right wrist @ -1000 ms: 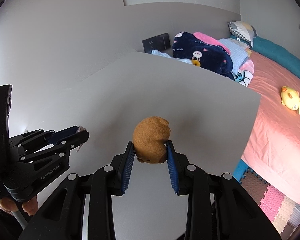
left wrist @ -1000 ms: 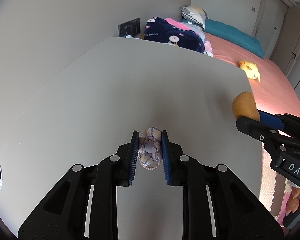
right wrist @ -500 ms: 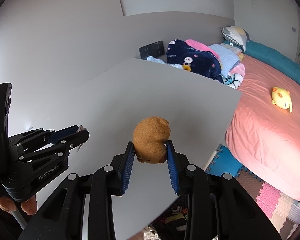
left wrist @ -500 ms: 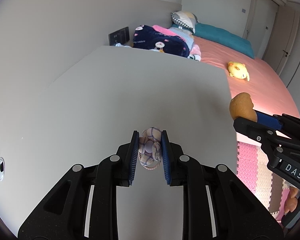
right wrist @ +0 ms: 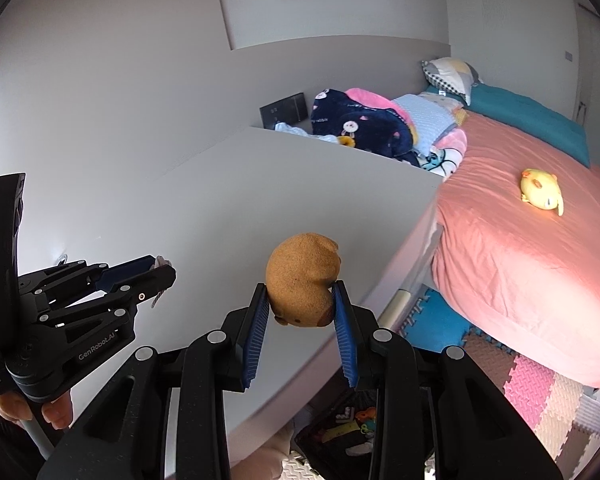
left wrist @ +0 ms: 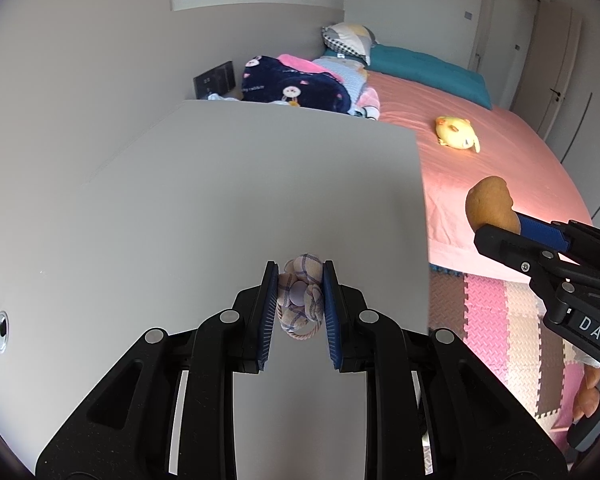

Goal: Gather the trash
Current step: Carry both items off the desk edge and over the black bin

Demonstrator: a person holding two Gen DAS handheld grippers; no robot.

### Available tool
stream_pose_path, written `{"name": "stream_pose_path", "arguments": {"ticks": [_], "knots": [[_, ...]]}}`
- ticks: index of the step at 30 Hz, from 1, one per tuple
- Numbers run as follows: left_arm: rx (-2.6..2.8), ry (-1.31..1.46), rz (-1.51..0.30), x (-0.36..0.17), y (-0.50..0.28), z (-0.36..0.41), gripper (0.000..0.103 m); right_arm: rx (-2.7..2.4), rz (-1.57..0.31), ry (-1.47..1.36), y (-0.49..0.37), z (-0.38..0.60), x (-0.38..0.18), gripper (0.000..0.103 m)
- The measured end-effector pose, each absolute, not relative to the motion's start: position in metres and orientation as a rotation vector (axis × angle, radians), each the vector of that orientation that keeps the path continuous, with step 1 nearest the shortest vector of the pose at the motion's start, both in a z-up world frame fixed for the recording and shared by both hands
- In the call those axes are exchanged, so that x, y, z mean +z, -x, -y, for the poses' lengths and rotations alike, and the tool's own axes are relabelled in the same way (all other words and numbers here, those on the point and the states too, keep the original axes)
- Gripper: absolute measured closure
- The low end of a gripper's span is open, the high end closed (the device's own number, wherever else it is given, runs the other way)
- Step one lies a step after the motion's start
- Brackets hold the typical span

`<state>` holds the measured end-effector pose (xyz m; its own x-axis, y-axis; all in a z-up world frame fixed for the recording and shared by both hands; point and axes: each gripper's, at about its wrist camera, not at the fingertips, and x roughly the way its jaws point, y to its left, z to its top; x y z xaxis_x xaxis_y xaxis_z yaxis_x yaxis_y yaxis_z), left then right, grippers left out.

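in the left wrist view the left gripper (left wrist: 300,292), low centre, pinches a plaid cloth knot (left wrist: 301,298) between its blue pads above the white table (left wrist: 220,208), with the right gripper (left wrist: 512,226) coming in from the right edge over the pink bed (left wrist: 500,168), a brown plush (left wrist: 490,208) in its jaws. the right wrist view shows that plush (right wrist: 302,290) squeezed at low centre over the table's right edge, and only here a dark bin (right wrist: 340,428) of scraps on the floor at the bottom. a yellow toy (right wrist: 540,194) lies on the bed in both views, while the knot shows here only as a sliver at the left gripper's tip, at left.
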<state>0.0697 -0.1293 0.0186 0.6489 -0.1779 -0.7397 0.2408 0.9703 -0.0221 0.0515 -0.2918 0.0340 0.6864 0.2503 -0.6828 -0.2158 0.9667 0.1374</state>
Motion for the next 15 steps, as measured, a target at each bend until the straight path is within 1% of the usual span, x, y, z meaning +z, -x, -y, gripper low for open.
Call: {"name": "stream_pose_path", "arguments": {"ticks": [15], "knots": [[-0.31, -0.121, -0.814, 0.021, -0.049, 0.174, 0.081, 0.194, -0.74, -0.085, -0.01, 0.337, 0.038, 0.069]]}}
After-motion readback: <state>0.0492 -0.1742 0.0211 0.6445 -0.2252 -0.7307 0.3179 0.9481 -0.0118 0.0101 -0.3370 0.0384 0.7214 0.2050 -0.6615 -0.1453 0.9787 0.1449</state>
